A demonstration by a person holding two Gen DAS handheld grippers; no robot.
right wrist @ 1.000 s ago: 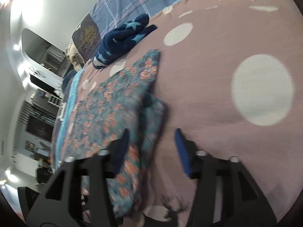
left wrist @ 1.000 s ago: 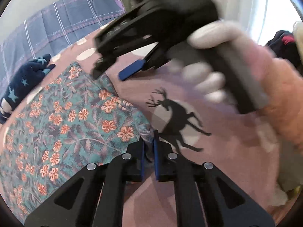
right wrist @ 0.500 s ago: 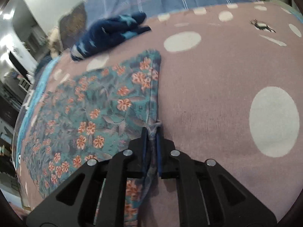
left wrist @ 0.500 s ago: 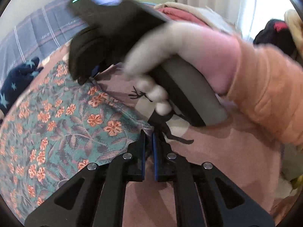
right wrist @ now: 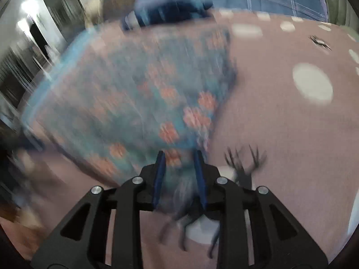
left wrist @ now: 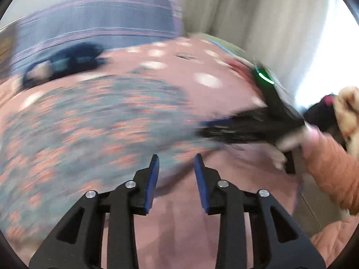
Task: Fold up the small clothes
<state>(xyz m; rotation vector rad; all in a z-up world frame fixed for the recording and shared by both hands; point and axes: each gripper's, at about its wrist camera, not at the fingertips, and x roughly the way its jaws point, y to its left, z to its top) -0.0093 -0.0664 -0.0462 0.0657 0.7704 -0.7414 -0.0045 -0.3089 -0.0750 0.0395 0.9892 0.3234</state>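
Cloth: the floral garment [right wrist: 134, 94] lies flat mid-bed, its near edge toward me, so the fold can be laid down.
Left gripper [left wrist: 176, 174]: my jaws are opening over the near edge; nothing is between them.
Right gripper [right wrist: 179, 174]: my jaws are opening; the cloth corner sits between them, apparently unpinched.
Bed [right wrist: 280, 134]: the pink cover carries everything.

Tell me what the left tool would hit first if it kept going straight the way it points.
Most likely the near edge of the floral cloth, just beyond the opening left tool. The picture is blurred, so it might touch the pink bedspread first.
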